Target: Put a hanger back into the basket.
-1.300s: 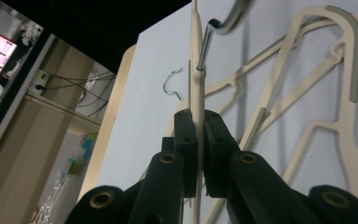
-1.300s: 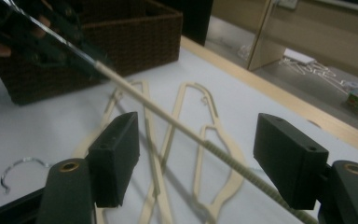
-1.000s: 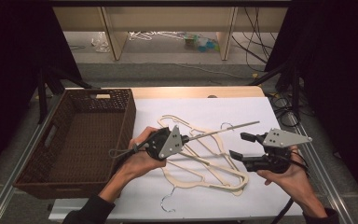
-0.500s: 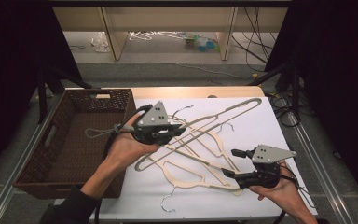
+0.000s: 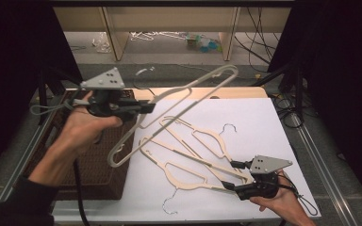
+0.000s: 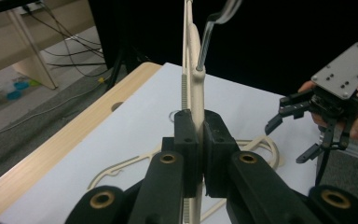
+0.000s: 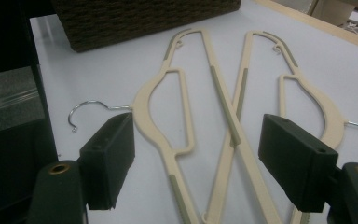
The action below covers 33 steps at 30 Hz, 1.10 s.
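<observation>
Matt cream plastic hangers [image 5: 188, 150] – metal hooks – dark woven basket [image 5: 94, 165].

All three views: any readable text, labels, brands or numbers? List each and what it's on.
None readable.
Lifted hanger in the left tongs: plain, no marking.
Hangers on the table: no print visible.
Grey plate on the right tongs: screw holes, no lettering.
Wicker basket: no tag visible.
Floor clutter beyond the table: too small and blurred.

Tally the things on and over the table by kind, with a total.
Hangers: 3, one lifted in the left tool, two flat.
Basket: 1.
Tools: 2, the right tool open.
Total: 6.
</observation>
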### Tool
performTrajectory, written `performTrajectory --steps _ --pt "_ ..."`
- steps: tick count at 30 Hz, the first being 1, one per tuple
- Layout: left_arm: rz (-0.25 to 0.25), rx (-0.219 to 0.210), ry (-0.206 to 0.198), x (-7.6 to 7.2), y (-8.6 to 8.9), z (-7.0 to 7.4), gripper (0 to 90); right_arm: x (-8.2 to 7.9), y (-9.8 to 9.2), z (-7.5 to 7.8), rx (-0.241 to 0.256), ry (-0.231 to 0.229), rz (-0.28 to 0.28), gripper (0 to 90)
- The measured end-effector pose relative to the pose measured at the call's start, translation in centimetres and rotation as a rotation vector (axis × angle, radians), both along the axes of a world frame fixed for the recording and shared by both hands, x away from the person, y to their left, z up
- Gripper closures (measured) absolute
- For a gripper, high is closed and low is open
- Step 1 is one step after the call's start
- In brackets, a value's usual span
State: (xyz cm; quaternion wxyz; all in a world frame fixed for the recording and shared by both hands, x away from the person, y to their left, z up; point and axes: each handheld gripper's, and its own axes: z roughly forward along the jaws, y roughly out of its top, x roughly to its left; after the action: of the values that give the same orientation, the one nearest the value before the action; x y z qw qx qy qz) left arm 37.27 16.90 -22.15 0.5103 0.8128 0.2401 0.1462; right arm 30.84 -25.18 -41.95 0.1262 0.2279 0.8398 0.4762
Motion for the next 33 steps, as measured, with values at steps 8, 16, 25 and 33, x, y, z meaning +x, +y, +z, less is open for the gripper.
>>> performTrajectory --steps 8,16,25,33 --pt "0.115 0.020 -0.002 0.2 5.2 -0.1 85.7 0.0 -0.1 -0.3 0.010 0.000 -0.013 24.9" --pt "0.220 0.024 0.001 0.7 10.3 -2.1 85.8 0.0 -0.2 -0.3 0.016 -0.002 -0.025 23.0" --pt "0.316 0.082 0.003 1.6 15.0 -4.9 85.8 -0.1 -0.2 -0.5 0.017 0.008 -0.031 22.7" --pt "0.357 0.131 0.026 1.7 17.4 -7.0 85.7 0.0 -0.2 -0.6 0.013 0.010 -0.025 22.6"
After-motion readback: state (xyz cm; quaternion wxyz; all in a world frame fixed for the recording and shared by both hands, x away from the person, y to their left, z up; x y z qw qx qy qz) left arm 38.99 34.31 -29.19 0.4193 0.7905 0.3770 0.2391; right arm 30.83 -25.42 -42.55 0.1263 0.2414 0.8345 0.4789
